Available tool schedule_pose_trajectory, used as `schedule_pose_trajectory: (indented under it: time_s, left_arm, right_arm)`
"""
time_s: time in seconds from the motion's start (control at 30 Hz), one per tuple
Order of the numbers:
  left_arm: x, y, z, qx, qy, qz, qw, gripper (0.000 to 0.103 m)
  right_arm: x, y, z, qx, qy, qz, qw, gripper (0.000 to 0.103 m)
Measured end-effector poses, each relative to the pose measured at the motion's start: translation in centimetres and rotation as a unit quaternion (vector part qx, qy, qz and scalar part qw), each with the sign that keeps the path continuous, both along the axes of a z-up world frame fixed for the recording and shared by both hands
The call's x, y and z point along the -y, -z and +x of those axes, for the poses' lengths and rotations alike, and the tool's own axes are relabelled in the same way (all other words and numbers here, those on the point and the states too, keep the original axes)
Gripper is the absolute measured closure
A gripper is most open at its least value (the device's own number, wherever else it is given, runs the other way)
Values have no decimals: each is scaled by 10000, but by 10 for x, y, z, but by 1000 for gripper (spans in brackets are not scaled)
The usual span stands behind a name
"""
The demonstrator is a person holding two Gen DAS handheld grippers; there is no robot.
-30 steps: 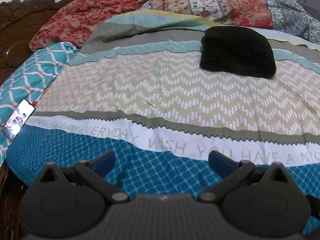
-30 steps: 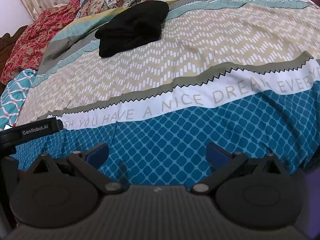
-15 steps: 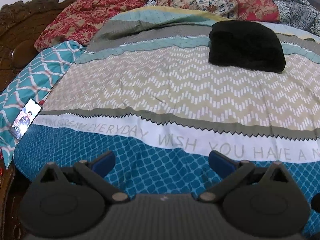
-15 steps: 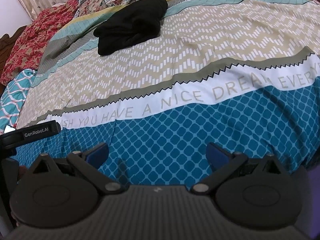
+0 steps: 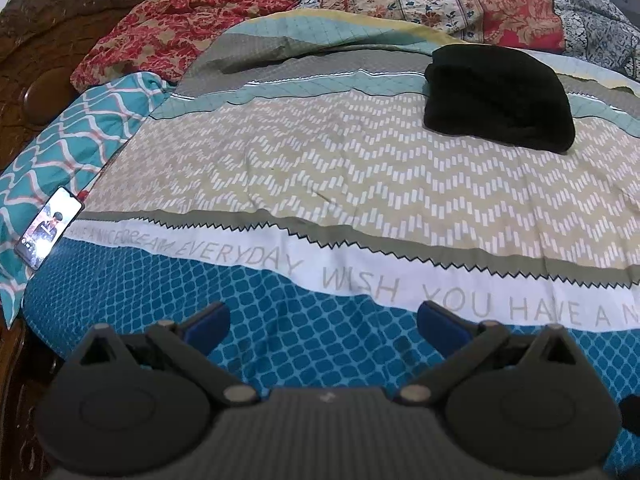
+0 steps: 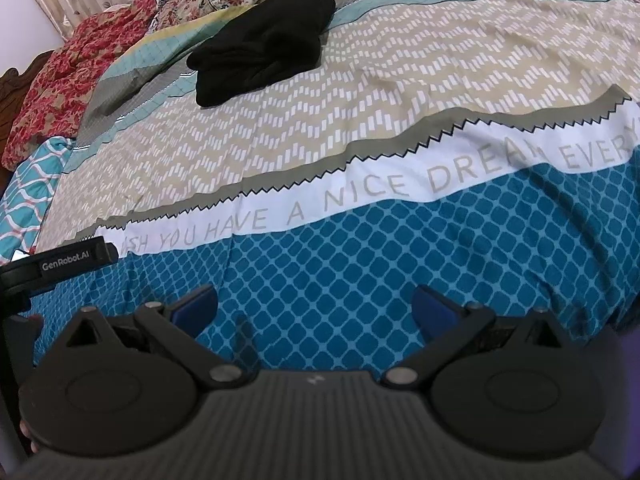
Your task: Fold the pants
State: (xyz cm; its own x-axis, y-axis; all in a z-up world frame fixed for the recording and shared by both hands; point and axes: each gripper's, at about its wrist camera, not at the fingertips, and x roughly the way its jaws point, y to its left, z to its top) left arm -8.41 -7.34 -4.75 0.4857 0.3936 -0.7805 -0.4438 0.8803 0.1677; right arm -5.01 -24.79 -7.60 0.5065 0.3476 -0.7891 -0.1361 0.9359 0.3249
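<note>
Black pants (image 5: pixel 500 98) lie bunched in a dark heap on the far part of the bed, upper right in the left wrist view. In the right wrist view the pants (image 6: pixel 266 46) sit at the upper middle, crumpled near the pillows. My left gripper (image 5: pixel 324 322) hangs open over the blue patterned band at the bed's near edge, far from the pants, with nothing between its fingers. My right gripper (image 6: pixel 314 306) is also open and empty over the same blue band. The left gripper's body (image 6: pixel 60 264) shows at the left edge of the right wrist view.
A patterned bedspread (image 5: pixel 360 184) with printed lettering covers the bed. A phone (image 5: pixel 48 232) with a lit screen lies on a teal pillow (image 5: pixel 60 152) at the left. Red and floral quilts (image 5: pixel 400 0) pile at the back. A carved wooden headboard (image 5: pixel 36 52) stands far left.
Both views have shifted slightly, so the pants sit a little further right and lower in the left wrist view. Both grippers stay open and empty.
</note>
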Motion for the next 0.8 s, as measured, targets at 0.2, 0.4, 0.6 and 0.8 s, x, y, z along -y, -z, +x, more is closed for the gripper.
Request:
schedule_pose_trajectory:
  time_s: [0.2, 0.4, 0.6, 0.8]
  left_arm:
    - [5, -5, -2, 36, 135, -151, 9998, 0]
    - [17, -20, -2, 192, 353, -400, 9984, 0]
    - [29, -37, -6, 316, 559, -221, 9977, 0]
    - [37, -49, -10, 449, 778, 37, 9960, 0]
  right_arm:
    - [2, -4, -1, 68, 102, 13, 9999, 0]
    - [8, -24, -6, 643, 292, -76, 9975, 0]
    - [10, -41, -7, 961, 281, -32, 9950, 0]
    - [10, -48, -9, 1001, 233, 98, 9947, 0]
